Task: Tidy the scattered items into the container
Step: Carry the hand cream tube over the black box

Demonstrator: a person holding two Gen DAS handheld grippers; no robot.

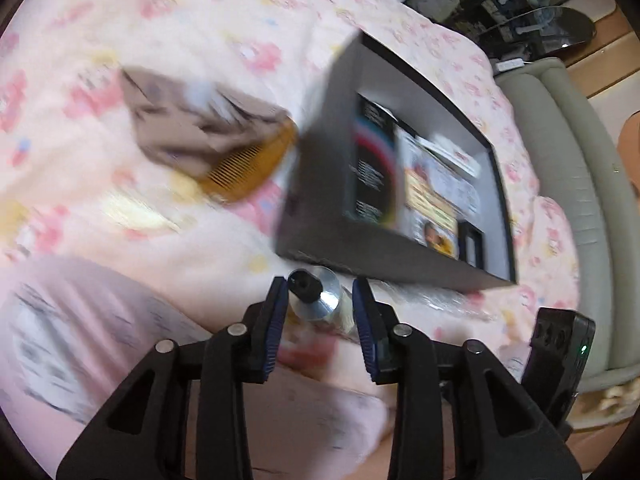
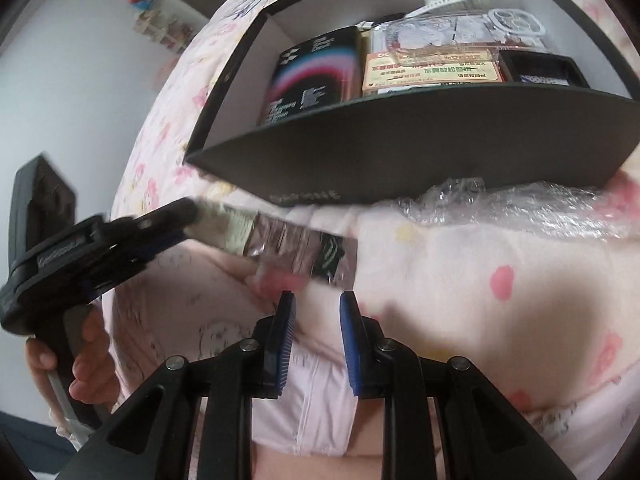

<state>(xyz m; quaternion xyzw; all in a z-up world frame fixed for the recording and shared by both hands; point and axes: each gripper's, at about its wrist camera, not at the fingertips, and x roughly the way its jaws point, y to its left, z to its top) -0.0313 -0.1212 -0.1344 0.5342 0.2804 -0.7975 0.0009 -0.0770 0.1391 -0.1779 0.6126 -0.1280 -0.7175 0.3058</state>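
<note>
The left gripper (image 1: 320, 292), fingers clamped on a silver-and-cream squeeze tube (image 2: 280, 240) above the bed, must carry it into the black cardboard box (image 2: 400, 160); the right gripper (image 2: 316, 300) hangs open-fingered.

The bedspread (image 1: 208, 20) is pale pink with darker pink flowers. On it the box (image 2: 400, 160) is matt black outside, pale grey inside. Left of the box, the comb (image 1: 248, 168) is amber.

Both wrist views sit low and close over the bed (image 1: 200, 20), facing and sharing the black box (image 1: 320, 216).
</note>
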